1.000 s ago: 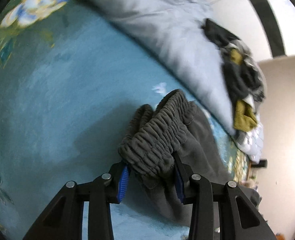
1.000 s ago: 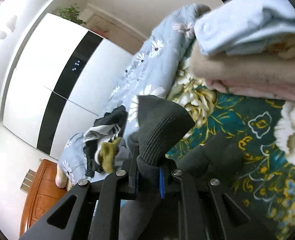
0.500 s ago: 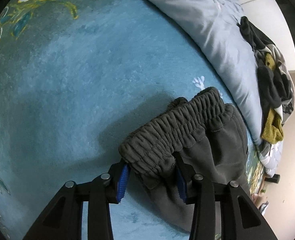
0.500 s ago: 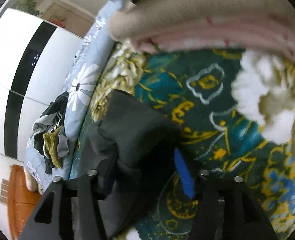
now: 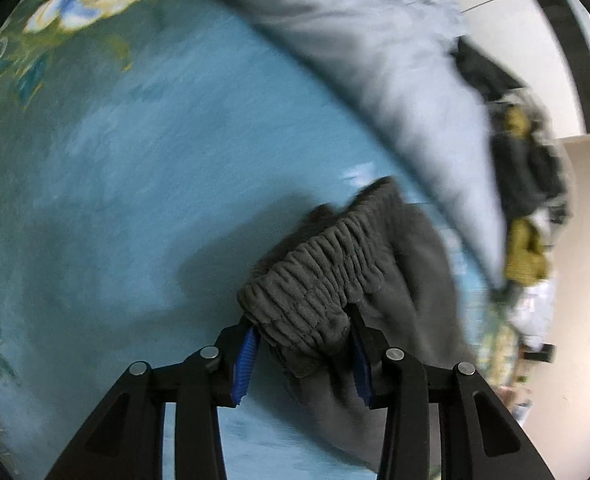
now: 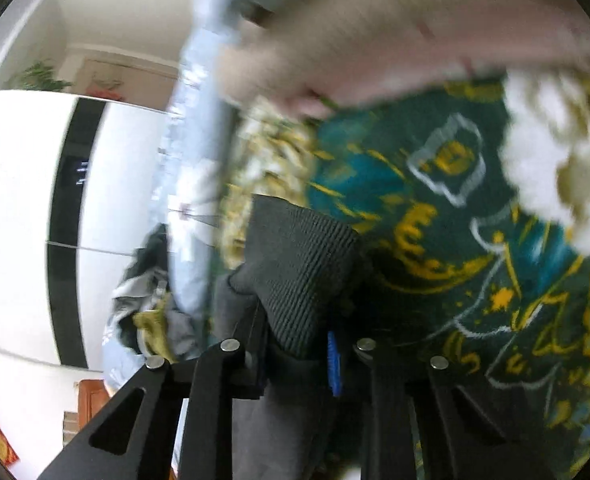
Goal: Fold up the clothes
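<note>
The left gripper [image 5: 301,354] has its two blue-padded fingers [image 5: 244,356] closed about the gathered elastic waistband [image 5: 319,276] of a pair of dark grey trousers [image 5: 411,304], the bunched band filling the gap between the pads; the rest of the garment trails away to the right and downward over a teal bedspread [image 5: 143,184], whose floral border shows at the upper left; beyond the trousers lies a pale blue-grey quilt [image 5: 395,64], and past its far edge a heap of unfolded clothes [image 5: 523,184] in dark, olive-yellow and white cloth; the left wrist view is smeared with motion, so finer detail cannot be made out. The right gripper [image 6: 297,354] is clamped narrowly on the dark ribbed cuff [image 6: 303,264] of the same trousers, the cuff standing up out of the fingers with one blue pad [image 6: 333,364] showing at its right side; grey cloth hangs down between the gripper's arms below. Behind the cuff the bedspread shows dark green with yellow and white flowers; at the top of the right wrist view sits a stack of folded blankets [image 6: 395,48], beige and pink, much blurred; to the left stands a white wardrobe [image 6: 19,208] with a black vertical strip, and a green plant [image 6: 39,78] on top of it. No brand, label or readable writing shows in either view.
</note>
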`<state>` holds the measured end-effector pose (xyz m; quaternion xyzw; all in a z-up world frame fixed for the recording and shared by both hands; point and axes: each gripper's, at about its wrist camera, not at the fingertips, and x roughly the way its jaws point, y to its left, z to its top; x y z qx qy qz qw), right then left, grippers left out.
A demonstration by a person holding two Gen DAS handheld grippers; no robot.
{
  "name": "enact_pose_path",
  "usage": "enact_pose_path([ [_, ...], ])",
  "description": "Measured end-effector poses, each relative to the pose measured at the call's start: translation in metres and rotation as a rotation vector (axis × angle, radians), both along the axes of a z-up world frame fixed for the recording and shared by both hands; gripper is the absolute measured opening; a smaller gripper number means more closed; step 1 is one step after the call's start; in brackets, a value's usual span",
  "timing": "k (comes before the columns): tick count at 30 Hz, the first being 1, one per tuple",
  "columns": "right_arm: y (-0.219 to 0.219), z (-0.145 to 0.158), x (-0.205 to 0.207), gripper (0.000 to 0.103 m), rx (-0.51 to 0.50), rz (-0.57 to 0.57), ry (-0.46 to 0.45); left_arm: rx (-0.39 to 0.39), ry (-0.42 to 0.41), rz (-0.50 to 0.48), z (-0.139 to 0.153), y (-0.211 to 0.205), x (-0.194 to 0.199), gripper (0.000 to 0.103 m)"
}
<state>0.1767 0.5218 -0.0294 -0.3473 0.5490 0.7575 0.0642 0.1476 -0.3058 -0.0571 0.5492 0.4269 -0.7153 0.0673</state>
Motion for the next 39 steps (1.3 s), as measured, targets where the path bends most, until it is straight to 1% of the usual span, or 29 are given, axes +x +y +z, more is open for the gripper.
enact_pose_path([
  [2, 0.001, 0.031, 0.01, 0.023, 0.069, 0.008, 0.053, 0.032, 0.062, -0.052, 0.012, 0.012, -0.009, 0.043],
  [3, 0.004, 0.038, 0.015, 0.023, 0.091, 0.008, 0.061, 0.048, 0.093, -0.078, 0.018, 0.018, -0.013, 0.043],
  [4, 0.006, 0.043, 0.02, 0.023, 0.121, 0.004, 0.049, 0.062, 0.121, -0.103, 0.023, 0.024, -0.018, 0.043],
  [5, 0.009, 0.048, 0.026, 0.023, 0.152, -0.001, 0.035, 0.069, 0.123, -0.116, 0.021, 0.028, -0.021, 0.043],
  [7, 0.017, 0.042, 0.033, 0.023, 0.152, -0.027, -0.053, 0.073, 0.09, -0.118, 0.011, 0.028, -0.026, 0.043],
  [8, 0.016, 0.041, 0.035, 0.023, 0.154, -0.032, -0.076, 0.071, 0.055, -0.105, 0.001, 0.025, -0.023, 0.043],
  [10, 0.012, 0.04, 0.039, 0.023, 0.161, -0.04, -0.119, 0.092, 0.008, -0.074, -0.016, 0.023, -0.009, 0.043],
  [11, 0.008, 0.046, 0.041, 0.023, 0.178, -0.038, -0.114, 0.118, 0.005, -0.069, -0.022, 0.021, -0.008, 0.044],
  [13, -0.006, 0.07, 0.037, 0.023, 0.232, -0.015, -0.089, 0.159, 0.0, -0.082, -0.027, 0.016, -0.005, 0.045],
  [14, -0.016, 0.084, 0.032, 0.023, 0.278, 0.011, -0.083, 0.173, -0.005, -0.097, -0.027, 0.014, -0.004, 0.046],
  [15, -0.033, 0.102, 0.026, 0.023, 0.349, 0.054, -0.082, 0.176, -0.022, -0.112, -0.027, 0.013, -0.004, 0.048],
  [16, -0.05, 0.119, 0.021, 0.023, 0.422, 0.098, -0.081, 0.18, -0.038, -0.127, -0.026, 0.011, -0.003, 0.053],
  [17, -0.067, 0.136, 0.015, 0.024, 0.494, 0.142, -0.08, 0.19, -0.042, -0.135, -0.025, 0.009, -0.001, 0.054],
  [20, -0.14, 0.179, -0.006, 0.024, 0.694, 0.299, -0.102, 0.192, -0.027, -0.151, -0.017, 0.002, 0.005, 0.058],
  [21, -0.165, 0.189, -0.009, 0.024, 0.742, 0.35, -0.105, 0.188, -0.021, -0.153, -0.015, -0.005, 0.011, 0.058],
  [23, -0.214, 0.198, -0.018, 0.024, 0.831, 0.463, -0.123, 0.179, -0.011, -0.157, -0.011, -0.02, 0.022, 0.058],
  [25, -0.265, 0.194, -0.027, 0.024, 0.895, 0.566, -0.145, 0.176, 0.004, -0.146, -0.008, -0.03, 0.029, 0.058],
  [27, -0.301, 0.182, -0.037, 0.025, 0.943, 0.631, -0.182, 0.188, 0.022, -0.123, -0.005, -0.036, 0.03, 0.058],
  [28, -0.322, 0.17, -0.042, 0.025, 0.962, 0.668, -0.211, 0.199, 0.031, -0.113, -0.003, -0.037, 0.03, 0.058],
  [30, -0.356, 0.147, -0.053, 0.025, 0.949, 0.735, -0.263, 0.222, 0.052, -0.114, 0.001, -0.037, 0.029, 0.058],
  [32, -0.39, 0.116, -0.058, 0.025, 0.949, 0.807, -0.32, 0.24, 0.075, -0.121, 0.006, -0.035, 0.028, 0.058],
  [35, -0.429, 0.076, -0.059, 0.026, 0.947, 0.886, -0.404, 0.267, 0.112, -0.166, 0.017, -0.024, 0.026, 0.059],
  [37, -0.445, 0.056, -0.057, 0.029, 0.95, 0.924, -0.442, 0.275, 0.132, -0.224, 0.022, -0.007, 0.021, 0.059],
  [38, -0.448, 0.051, -0.054, 0.03, 0.934, 0.937, -0.451, 0.28, 0.139, -0.251, 0.024, 0.001, 0.019, 0.06],
  [39, -0.451, 0.045, -0.051, 0.036, 0.917, 0.949, -0.46, 0.286, 0.145, -0.28, 0.025, 0.011, 0.016, 0.061],
])
